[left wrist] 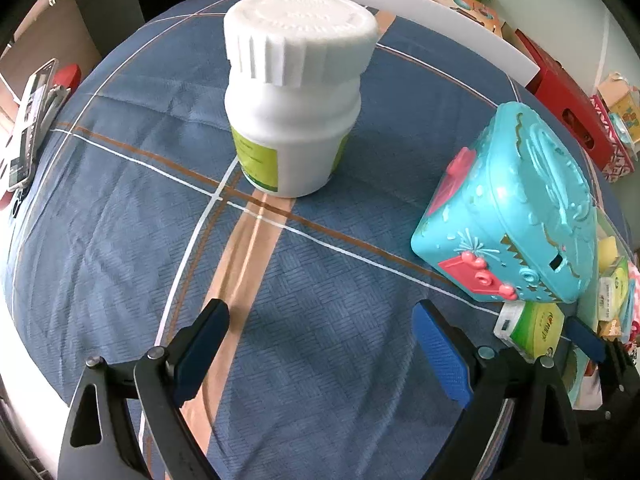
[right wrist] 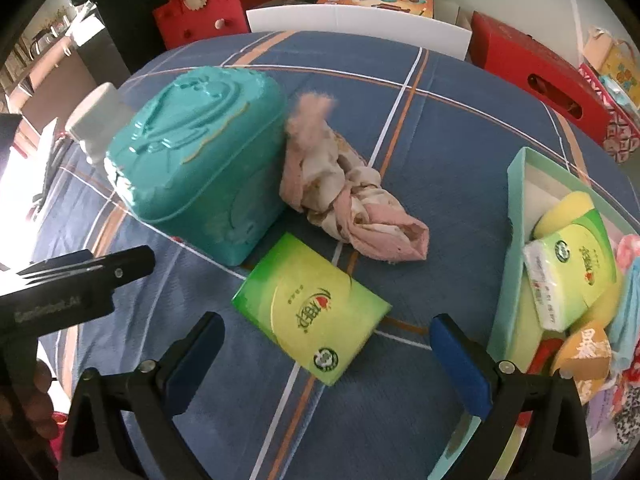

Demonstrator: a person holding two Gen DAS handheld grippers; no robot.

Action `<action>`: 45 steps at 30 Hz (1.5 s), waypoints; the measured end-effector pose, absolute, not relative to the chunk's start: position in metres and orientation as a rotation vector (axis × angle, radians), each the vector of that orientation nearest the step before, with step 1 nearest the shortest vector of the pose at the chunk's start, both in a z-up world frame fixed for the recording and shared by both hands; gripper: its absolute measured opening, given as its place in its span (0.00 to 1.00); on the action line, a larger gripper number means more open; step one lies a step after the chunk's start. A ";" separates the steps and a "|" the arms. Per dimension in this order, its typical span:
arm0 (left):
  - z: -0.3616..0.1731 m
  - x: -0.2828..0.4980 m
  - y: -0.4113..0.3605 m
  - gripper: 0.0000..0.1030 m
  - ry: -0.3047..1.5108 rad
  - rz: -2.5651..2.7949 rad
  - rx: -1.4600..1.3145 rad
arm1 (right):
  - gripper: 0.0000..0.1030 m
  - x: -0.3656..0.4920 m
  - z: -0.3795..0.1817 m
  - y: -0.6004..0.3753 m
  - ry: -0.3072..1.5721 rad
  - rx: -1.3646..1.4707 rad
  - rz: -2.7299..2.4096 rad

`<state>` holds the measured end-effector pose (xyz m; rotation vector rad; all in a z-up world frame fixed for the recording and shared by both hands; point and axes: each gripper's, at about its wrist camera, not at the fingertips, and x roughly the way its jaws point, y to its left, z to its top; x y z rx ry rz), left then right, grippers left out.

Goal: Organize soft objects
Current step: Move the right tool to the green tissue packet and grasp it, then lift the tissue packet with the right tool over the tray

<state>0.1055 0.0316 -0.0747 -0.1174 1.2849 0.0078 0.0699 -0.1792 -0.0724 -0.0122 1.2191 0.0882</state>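
A green tissue pack (right wrist: 310,308) lies on the blue plaid cloth just ahead of my open right gripper (right wrist: 326,344), nothing between its fingers. A crumpled pink cloth (right wrist: 348,200) rests farther back, beside a teal plastic case (right wrist: 200,160). At the right, a teal tray (right wrist: 516,208) holds another tissue pack (right wrist: 568,272), a yellow sponge (right wrist: 568,208) and other soft items. My left gripper (left wrist: 320,340) is open over bare cloth, short of a white bottle (left wrist: 296,92). The teal case (left wrist: 516,208) stands to its right, with the green tissue pack (left wrist: 536,328) partly hidden behind it.
A white board (right wrist: 356,24) stands along the far edge of the table. Red boxes (right wrist: 536,80) and a red bag (right wrist: 200,12) lie beyond. A phone on a stand (left wrist: 32,120) is at the left. The left gripper's black body (right wrist: 76,284) reaches in at the right view's left side.
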 end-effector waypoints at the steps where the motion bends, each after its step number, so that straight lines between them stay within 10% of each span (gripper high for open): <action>1: -0.075 0.107 0.028 0.90 1.285 0.011 -0.113 | 1.00 0.071 -0.074 -0.178 1.222 -0.017 0.089; 21: -0.087 0.108 0.004 0.90 1.293 0.020 -0.083 | 0.78 0.074 -0.081 -0.156 1.218 -0.072 0.094; 45: -0.078 0.093 -0.032 0.90 1.279 -0.057 -0.085 | 0.77 0.049 -0.023 -0.209 1.144 0.043 -0.033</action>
